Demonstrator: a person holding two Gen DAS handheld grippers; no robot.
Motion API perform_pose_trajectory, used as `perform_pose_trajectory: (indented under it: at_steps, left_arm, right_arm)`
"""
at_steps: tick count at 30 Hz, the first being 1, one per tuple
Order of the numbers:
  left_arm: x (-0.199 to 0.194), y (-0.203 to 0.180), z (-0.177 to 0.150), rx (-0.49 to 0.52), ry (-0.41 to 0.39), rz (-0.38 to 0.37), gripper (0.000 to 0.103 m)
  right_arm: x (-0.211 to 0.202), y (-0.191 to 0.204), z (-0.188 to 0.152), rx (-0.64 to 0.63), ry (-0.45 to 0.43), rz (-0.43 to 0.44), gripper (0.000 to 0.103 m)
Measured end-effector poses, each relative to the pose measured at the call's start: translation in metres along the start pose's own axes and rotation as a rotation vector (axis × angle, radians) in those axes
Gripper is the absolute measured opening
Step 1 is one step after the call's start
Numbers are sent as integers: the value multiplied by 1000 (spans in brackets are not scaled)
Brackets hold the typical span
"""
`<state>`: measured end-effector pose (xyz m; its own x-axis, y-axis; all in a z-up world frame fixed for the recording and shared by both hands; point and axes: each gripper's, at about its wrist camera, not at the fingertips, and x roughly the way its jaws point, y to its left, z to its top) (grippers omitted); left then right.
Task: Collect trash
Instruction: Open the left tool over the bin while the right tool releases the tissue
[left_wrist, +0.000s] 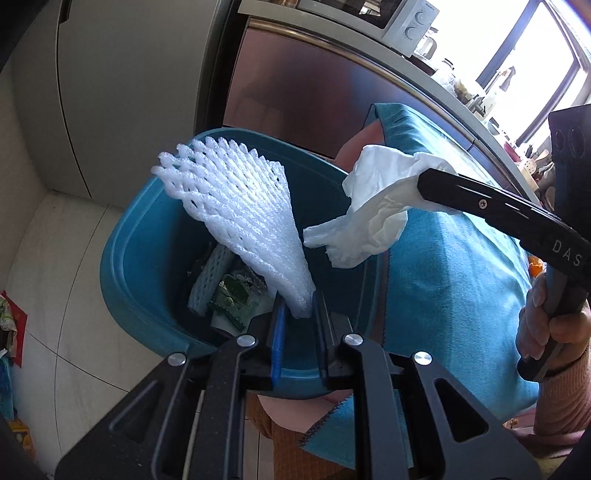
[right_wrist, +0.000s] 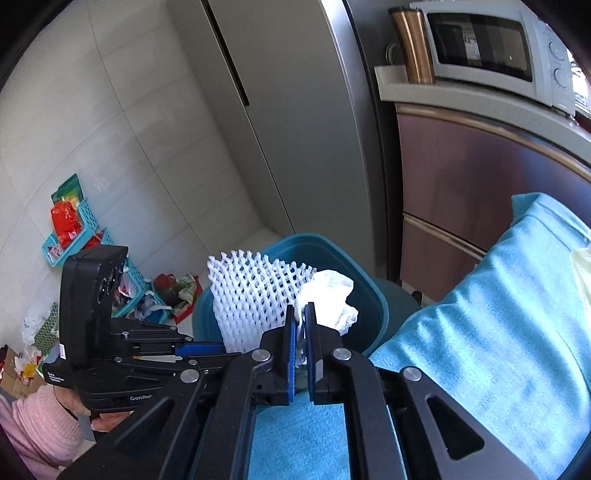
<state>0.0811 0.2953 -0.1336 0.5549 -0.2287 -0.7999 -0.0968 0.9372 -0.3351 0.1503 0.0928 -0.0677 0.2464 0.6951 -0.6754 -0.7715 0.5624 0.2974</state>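
- Left gripper (left_wrist: 297, 308) is pinching the narrow end of a white foam net (left_wrist: 236, 218); net is fanning up and away, long axis slanting over the teal bin (left_wrist: 122, 258).
- Right gripper (right_wrist: 300, 321) is clamping a crumpled tissue (right_wrist: 332, 295) over the bin's near rim, beside the net.
- Bin is sitting directly under both loads, already holding wrappers (left_wrist: 231, 297).
- Judging: both only need letting go; the net's wide end is overhanging the far rim and may snag.
- Blue cloth (right_wrist: 480, 332) is crowding the bin's right side; floor (left_wrist: 74, 258) to the left is giving room.
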Motion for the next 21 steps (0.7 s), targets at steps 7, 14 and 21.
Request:
perform_pose_trajectory:
  at_steps: [7,14,21]
  left_arm:
    - [20,0,4,-3,34,5,15]
    - [34,-3,4,-8,48,-6,16]
    - [21,-13,1,7,1,-19,23]
  right_arm:
    - [16,2,3,-1,41,-22,16]
    - [10,-2,-4,25,29,-22,19]
    - [-13,-7,-14,48,-15,-8,22]
